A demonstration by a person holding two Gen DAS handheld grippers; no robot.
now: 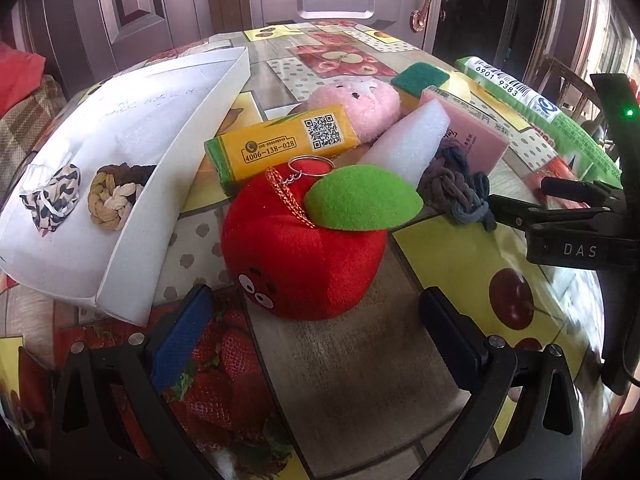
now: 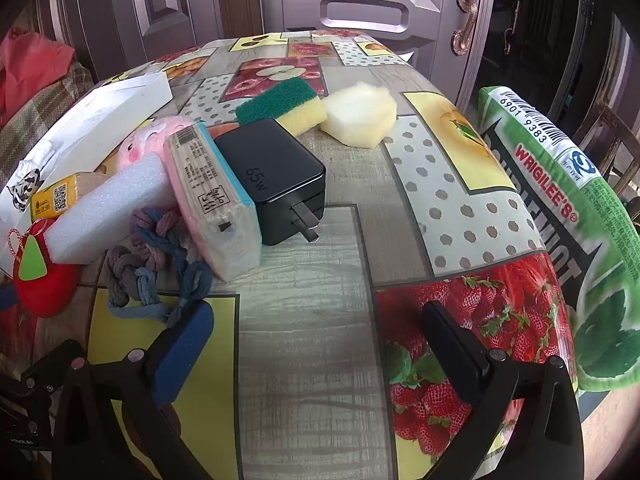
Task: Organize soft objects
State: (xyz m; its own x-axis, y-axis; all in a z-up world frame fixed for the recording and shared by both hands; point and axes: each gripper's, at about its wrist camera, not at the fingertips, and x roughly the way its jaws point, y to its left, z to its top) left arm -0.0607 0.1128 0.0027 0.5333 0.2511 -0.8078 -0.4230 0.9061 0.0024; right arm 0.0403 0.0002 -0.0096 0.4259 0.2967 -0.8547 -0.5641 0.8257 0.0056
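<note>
soft things heaped on a fruit-print table, both grippers spread and empty.

left wrist view: the left gripper (image 1: pixel 316 332) has its jaws apart, just short of the red plush apple (image 1: pixel 300 248); a white tray (image 1: pixel 132 256) to its left holds two hair ties. right wrist view: the right gripper (image 2: pixel 318 340) has its jaws apart over bare tablecloth (image 2: pixel 304 320), its blue-padded finger (image 2: pixel 184 352) touching the braided rope (image 2: pixel 160 264) beside the pink tissue pack (image 2: pixel 212 200) and black charger (image 2: pixel 276 176).
</note>
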